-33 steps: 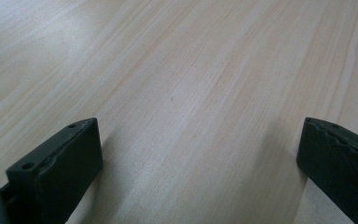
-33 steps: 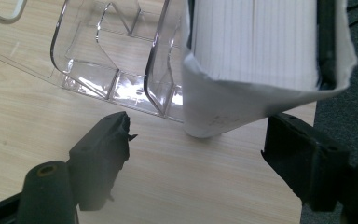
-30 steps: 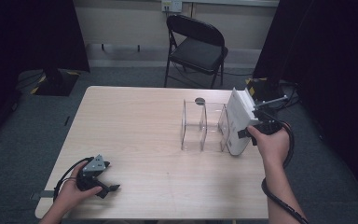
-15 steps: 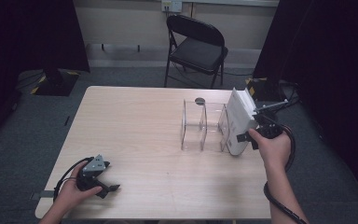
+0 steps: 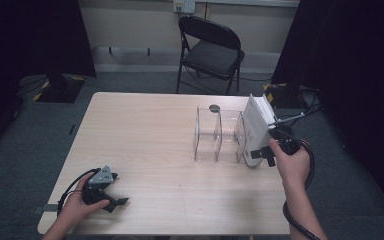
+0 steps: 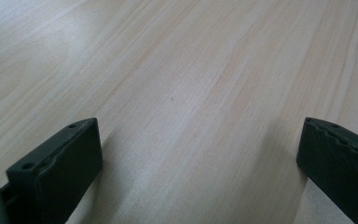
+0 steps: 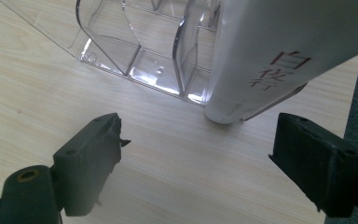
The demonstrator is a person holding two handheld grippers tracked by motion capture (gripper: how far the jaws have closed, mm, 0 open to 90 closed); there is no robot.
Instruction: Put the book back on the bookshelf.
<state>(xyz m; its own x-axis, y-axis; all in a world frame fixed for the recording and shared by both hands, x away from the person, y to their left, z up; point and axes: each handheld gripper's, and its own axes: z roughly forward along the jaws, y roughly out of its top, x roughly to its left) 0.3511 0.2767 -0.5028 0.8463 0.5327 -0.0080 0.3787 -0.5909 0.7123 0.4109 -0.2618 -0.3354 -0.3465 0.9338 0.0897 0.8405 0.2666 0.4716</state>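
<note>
Book (image 5: 256,131): we see it upright in the clear rack's (image 5: 215,135) end slot.
Right gripper (image 7: 196,154): fingers just spread, book free.
Left gripper (image 6: 198,154): fingers spread, on worktop (image 5: 145,140).

Book top: in the right gripper view the white book (image 7: 279,51), standing ahead of the jaws and toward the right one, is cut off by the upper and right picture edges.
Book lettering: red characters on the spine, partly cut off below by the book's curve.
Rack: the clear rack (image 7: 135,51) ahead of the left jaw runs out past the top edge; its far compartments cannot be made out.
Book foot: in the high view, the right gripper (image 5: 262,152) covers the book's near lower corner.
Dark round thing (image 5: 214,107): beyond the rack, too small to identify.
Left gripper (image 6: 200,154): both jaws cut off by the bottom edge.
</note>
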